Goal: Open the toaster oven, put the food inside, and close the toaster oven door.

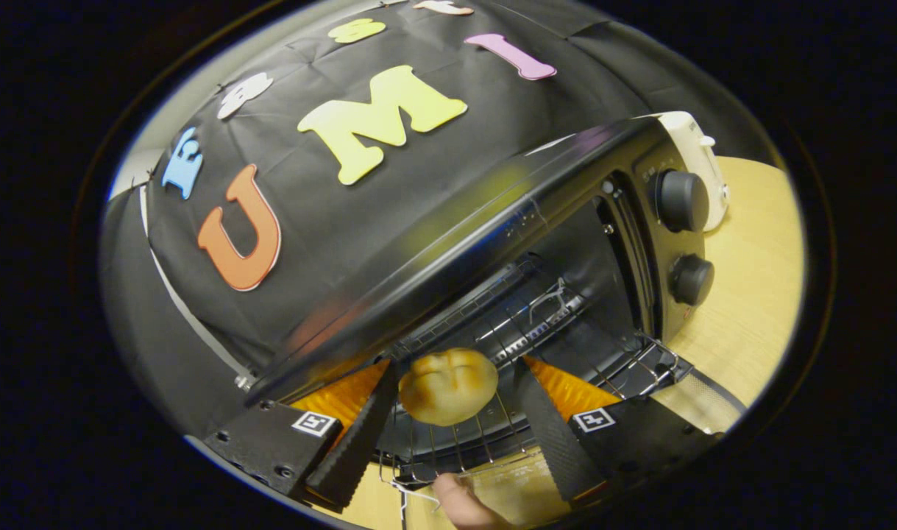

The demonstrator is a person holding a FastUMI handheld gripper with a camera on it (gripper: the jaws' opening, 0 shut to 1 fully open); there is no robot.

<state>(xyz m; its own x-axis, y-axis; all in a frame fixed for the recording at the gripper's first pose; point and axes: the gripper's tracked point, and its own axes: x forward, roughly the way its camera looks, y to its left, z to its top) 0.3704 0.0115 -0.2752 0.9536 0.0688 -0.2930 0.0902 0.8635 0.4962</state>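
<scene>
Both fingers of the gripper (pixel 452 412) are spread wide apart, with one black pad on each side of the bun (pixel 448 386). Neither pad seems to press on the bun, so the gripper is not holding anything right now. There looks to be a small gap on each side, though the left pad comes very close to it.

Between the fingers, near their tips, the bun sits on the wire rack (pixel 492 434). That rack sticks out of the toaster oven (pixel 588 243), whose door is already open. Just past the fingers is the dark inside of the oven, and its two knobs (pixel 683 239) are further off to the right.

I think the food is being set down now. To do this well, the fingers should stay wide and back straight out, without bumping the bun or catching a wire. The bun should rest flat so it cannot roll off.

Round and a bit wider than tall, the bun has its long way running across from one finger to the other. Its creased top faces back toward the gripper.

A fingertip (pixel 459 504) shows below the rack, at its front edge.
</scene>
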